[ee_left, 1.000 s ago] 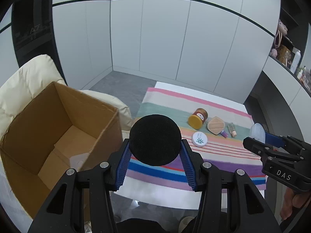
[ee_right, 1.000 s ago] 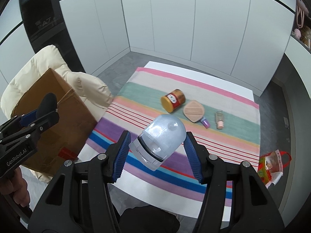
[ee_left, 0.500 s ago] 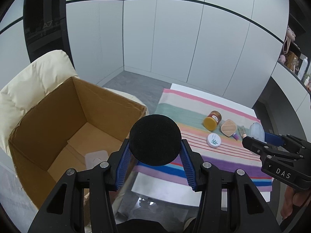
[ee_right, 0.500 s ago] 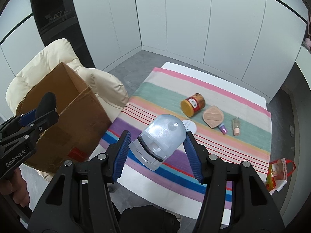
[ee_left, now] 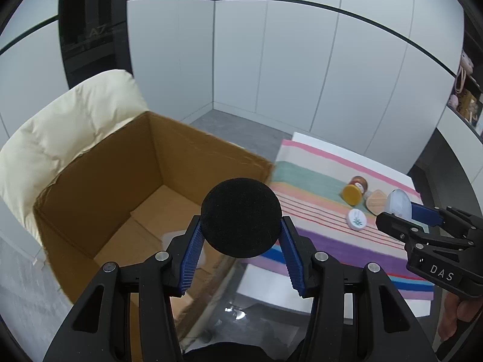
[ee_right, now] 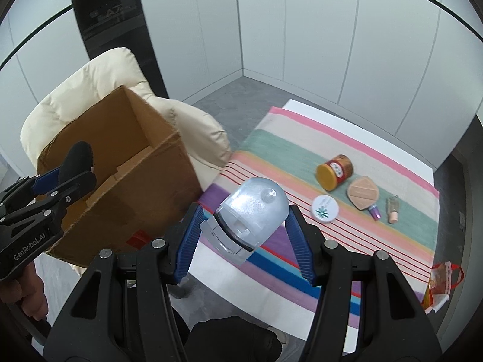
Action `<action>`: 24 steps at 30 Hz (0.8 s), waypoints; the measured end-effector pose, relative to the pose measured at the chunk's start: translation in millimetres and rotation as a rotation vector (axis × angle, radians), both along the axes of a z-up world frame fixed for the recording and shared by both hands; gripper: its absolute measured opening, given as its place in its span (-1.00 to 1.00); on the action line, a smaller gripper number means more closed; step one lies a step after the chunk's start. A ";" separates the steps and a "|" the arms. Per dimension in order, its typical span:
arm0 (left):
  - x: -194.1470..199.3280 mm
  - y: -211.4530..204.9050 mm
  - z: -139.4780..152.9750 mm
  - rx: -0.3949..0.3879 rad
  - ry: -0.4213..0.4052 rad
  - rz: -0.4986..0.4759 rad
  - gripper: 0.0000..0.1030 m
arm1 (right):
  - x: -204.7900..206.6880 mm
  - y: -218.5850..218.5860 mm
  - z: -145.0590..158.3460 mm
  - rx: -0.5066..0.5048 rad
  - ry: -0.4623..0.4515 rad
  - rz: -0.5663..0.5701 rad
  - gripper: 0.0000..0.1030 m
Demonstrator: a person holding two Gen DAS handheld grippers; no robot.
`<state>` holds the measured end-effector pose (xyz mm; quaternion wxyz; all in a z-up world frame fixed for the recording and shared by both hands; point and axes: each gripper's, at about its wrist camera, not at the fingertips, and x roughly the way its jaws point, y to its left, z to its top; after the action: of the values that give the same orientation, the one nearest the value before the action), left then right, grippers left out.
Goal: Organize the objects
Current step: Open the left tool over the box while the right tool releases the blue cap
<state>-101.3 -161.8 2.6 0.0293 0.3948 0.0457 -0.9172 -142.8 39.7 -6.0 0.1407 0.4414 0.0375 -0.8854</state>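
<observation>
At about nine o'clock from the striped cloth, an open brown cardboard box (ee_left: pixel 99 199) sits on a cream padded chair (ee_left: pixel 69 120), its mouth facing up, so it likely serves as the bin for sorted items. A pale item already lies on its floor, though what it is cannot be made out. The left gripper (ee_left: pixel 241 238) pinches a round black foam puff (ee_left: pixel 241 217) between its blue pads and holds it over the box's near rim at six o'clock, probably for dropping in. The right gripper (ee_right: pixel 246 229) is clamped on a translucent pale-blue domed plastic case (ee_right: pixel 250 211), hanging over the striped cloth's (ee_right: pixel 377 241) near edge. Left on the cloth at about two o'clock: a yellow-lidded brown jar (ee_right: pixel 333 172) on its side, a small round white tin (ee_right: pixel 325 208), a peach diamond-shaped pad (ee_right: pixel 362 193) and a tiny clear bottle (ee_right: pixel 392 208).
</observation>
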 end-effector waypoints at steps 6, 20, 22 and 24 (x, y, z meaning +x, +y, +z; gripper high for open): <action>6.1 -24.8 -2.4 -0.002 -0.005 0.042 0.00 | 2.6 -27.0 -0.4 0.002 0.002 0.050 0.14; 13.6 -68.7 -21.5 -0.036 -0.027 0.110 0.12 | 3.3 -90.3 -5.9 0.016 -0.003 0.158 0.14; 16.5 -72.8 -23.2 -0.033 -0.030 0.114 0.32 | 3.4 -98.0 -7.2 0.016 -0.006 0.170 0.14; 22.3 -76.6 -19.6 -0.050 -0.017 0.123 0.61 | 3.8 -106.3 -7.2 0.017 -0.005 0.182 0.14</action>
<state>-78.9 -238.4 -17.0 0.0960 0.3982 0.0465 -0.9111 -139.0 -66.6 -13.2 0.2169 0.4394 0.0846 -0.8676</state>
